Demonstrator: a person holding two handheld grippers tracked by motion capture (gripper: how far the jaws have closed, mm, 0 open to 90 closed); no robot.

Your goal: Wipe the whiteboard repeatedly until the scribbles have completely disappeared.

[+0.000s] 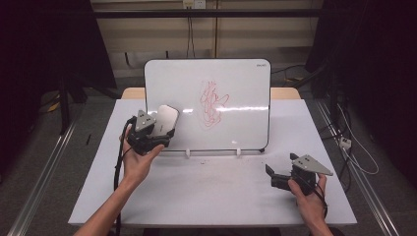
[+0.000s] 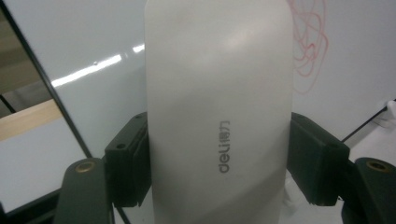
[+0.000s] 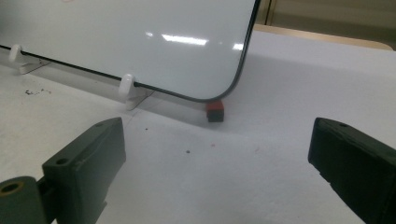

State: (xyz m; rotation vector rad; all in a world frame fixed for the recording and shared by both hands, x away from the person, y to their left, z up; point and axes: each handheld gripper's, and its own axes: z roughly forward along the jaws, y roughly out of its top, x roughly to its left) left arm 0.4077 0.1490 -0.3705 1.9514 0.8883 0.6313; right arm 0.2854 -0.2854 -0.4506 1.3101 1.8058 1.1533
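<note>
A whiteboard [image 1: 236, 83] stands propped on the white table, with a red scribble [image 1: 212, 104] near its middle. My left gripper [image 1: 160, 130] is shut on a light grey board eraser [image 1: 164, 119] and holds it up against the board's lower left part, left of the scribble. In the left gripper view the eraser [image 2: 217, 107] stands upright between both black jaws, and the scribble [image 2: 310, 39] shows at the upper right. My right gripper [image 1: 270, 176] rests low over the table at the front right, jaws wide apart with nothing between them [image 3: 219, 163].
Two white clips [image 1: 188, 154] hold the board's lower edge. A small red and black block [image 3: 215, 111] sits under the board's right corner. Bare table [image 1: 211, 191] lies between the two hands. Dark stands and cables flank the table.
</note>
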